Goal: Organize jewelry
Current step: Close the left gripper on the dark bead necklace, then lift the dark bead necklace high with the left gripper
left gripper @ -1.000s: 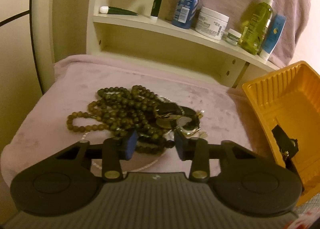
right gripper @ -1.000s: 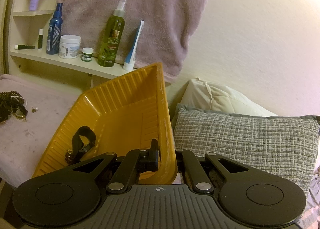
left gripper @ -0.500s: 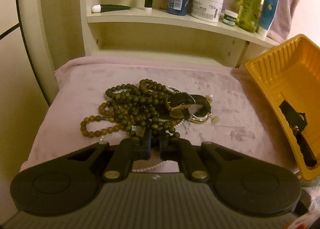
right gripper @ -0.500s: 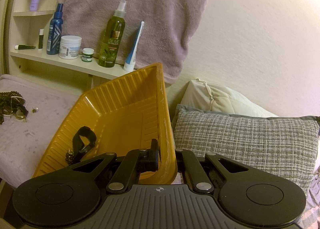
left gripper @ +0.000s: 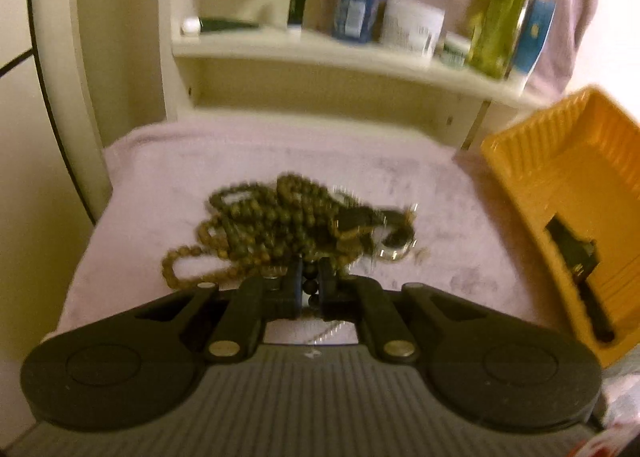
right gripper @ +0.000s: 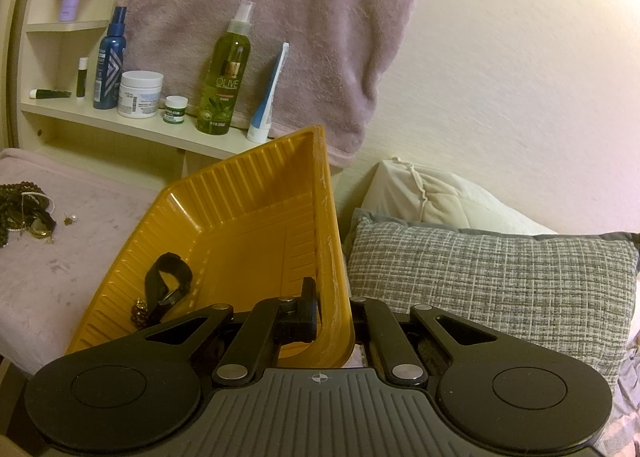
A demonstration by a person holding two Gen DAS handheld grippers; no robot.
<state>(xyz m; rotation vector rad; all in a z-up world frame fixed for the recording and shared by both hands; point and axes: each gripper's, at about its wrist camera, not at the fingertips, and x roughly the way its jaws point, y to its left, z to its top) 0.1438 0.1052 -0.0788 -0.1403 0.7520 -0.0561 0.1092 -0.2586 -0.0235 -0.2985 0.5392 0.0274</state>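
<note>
1. The pink blanket (left gripper: pixel 420 193) carries the tangled brown bead necklace (left gripper: pixel 264 217).
2. The yellow tray (right gripper: pixel 248 225), tilted, holds a black watch (right gripper: pixel 168 281).
3. The right gripper (right gripper: pixel 332 317) is clenched on the tray's rim.
4. The left gripper (left gripper: pixel 310 289) pinches beads at the pile's near edge.

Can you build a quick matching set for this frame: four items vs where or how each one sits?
1. bead necklace
2. yellow tray
3. black strap
4. olive spray bottle

A. inside the tray
B. upright on the shelf
C. pinched at one strand by the left gripper
D. wall clamped by the right gripper

Pairs: 1-C, 2-D, 3-A, 4-B
</note>
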